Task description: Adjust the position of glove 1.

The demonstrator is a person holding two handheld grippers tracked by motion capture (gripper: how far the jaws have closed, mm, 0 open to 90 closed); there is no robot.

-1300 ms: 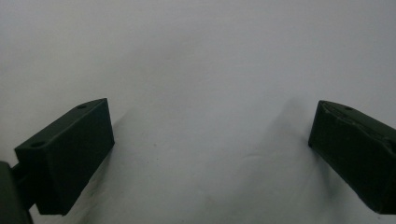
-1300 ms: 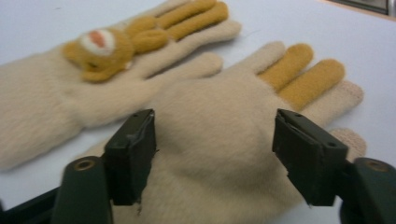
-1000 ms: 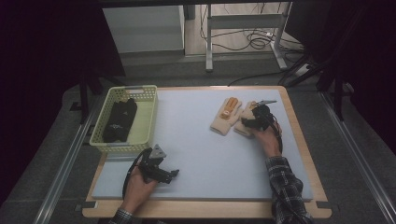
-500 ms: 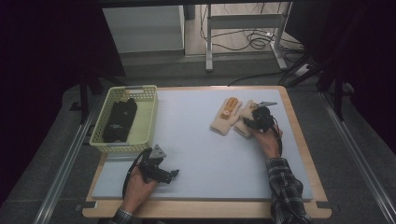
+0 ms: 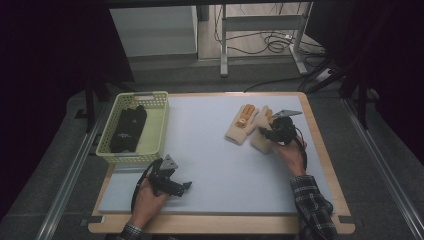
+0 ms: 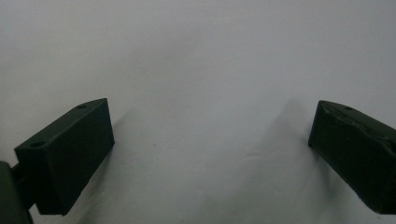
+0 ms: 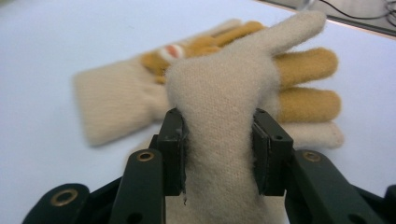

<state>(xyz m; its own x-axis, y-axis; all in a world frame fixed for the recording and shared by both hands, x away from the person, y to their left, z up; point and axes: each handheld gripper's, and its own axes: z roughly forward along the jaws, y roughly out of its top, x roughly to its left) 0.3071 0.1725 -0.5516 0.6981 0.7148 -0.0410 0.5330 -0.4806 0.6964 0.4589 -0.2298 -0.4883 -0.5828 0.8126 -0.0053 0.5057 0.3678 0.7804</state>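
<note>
Glove: the cream knit glove (image 7: pixel 219 116) sits bunched between the jaws of your right tool (image 7: pixel 218 154), its fingers pointing away from the tool; it still touches the bench.
Right tool: clenched on that glove, both pads pressed into the wool at its middle; in the high view your right tool (image 5: pixel 272 132) is at the far right of the bench.
Second glove: a matching glove with orange fingers (image 7: pixel 299 88) lies flat just beyond the tool's tips, touching the held one; from above the second glove (image 5: pixel 241 124) is just left of the tool.
Left tool: released, jaws standing wide apart over bare surface, nothing between them; your left tool (image 5: pixel 175 186) rests near the front edge, well apart from the gloves.
Basket: a pale green basket (image 5: pixel 155 131) stands beyond your left tool, with dark folded cloth (image 5: pixel 127 129) already in it.
Progress: judging by the layout, the dark cloth is stowed, one glove is gripped but not lifted, and both gloves still need carrying to the basket.
Bench: a light grey mat (image 5: pixel 215 165) on a wooden frame, otherwise bare.
Room: dim, dark surroundings, with cables (image 5: pixel 270 42) on the floor behind the bench.
</note>
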